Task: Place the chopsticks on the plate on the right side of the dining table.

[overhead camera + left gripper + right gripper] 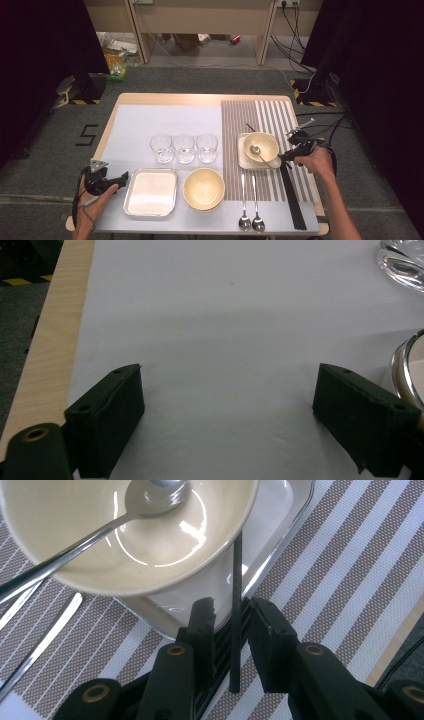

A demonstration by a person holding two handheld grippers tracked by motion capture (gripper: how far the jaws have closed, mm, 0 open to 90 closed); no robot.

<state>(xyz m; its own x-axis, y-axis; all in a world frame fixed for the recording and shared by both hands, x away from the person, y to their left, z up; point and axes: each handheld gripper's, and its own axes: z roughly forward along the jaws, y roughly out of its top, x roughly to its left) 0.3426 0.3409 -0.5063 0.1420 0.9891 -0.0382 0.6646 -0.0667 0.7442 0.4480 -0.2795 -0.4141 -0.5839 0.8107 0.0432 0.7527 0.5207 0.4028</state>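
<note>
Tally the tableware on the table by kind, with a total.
Glasses: 3
Bowls: 2, one of them on the right tray
Trays: 2
Spoons: 3, one of them in the right bowl
Black chopsticks: a bundle on the striped mat, the number not clear; one stick lies between the jaws of the right claw
Total without chopsticks: 10

Right claw parted around black chopstick, spoon in bowl

Glossy ceramic bowl, shiny metal spoon (matt blk chopstick)
</note>
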